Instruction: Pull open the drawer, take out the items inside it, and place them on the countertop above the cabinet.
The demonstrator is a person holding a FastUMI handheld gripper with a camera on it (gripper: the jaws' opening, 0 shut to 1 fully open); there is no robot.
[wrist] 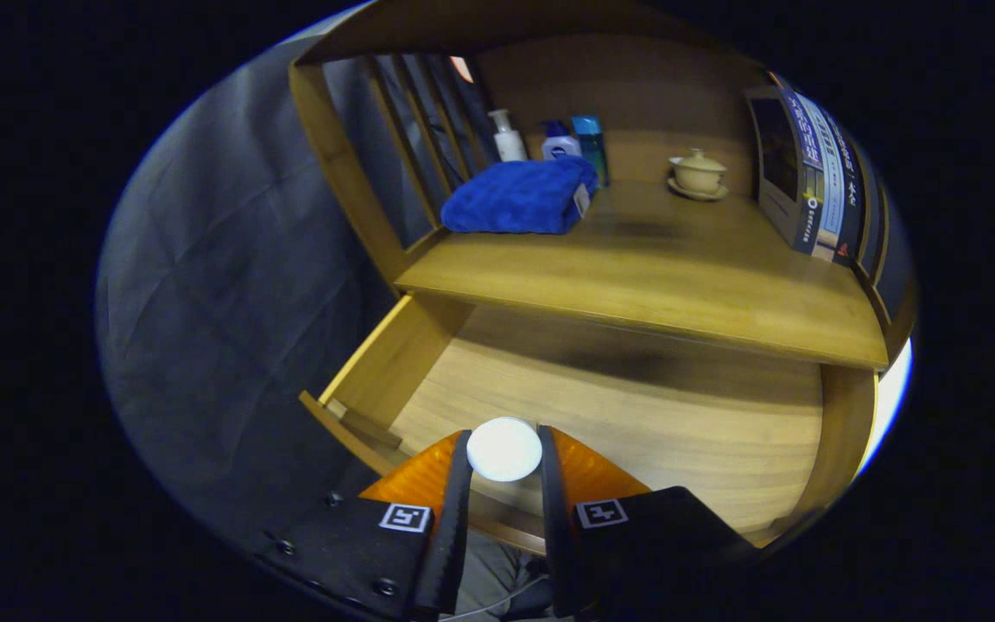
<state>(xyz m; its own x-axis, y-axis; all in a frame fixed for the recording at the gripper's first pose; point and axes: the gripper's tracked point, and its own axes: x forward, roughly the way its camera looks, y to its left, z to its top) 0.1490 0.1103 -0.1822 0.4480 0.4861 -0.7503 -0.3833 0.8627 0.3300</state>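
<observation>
The wooden drawer (636,415) stands pulled open below the countertop (662,268), its pale bottom bare where it shows. My gripper (504,453) hovers over the drawer's front part, shut on a small round white item (504,449) that sits pinched between both fingers. The item is lifted above the drawer floor. The countertop lies beyond and above the fingers.
On the countertop rest a folded blue towel (519,197), several bottles (554,138) at the back, a lidded cup on a saucer (699,175) and a boxed pack (808,181) at the right. Wooden slats (428,121) close the left side. Grey cloth (230,285) hangs left.
</observation>
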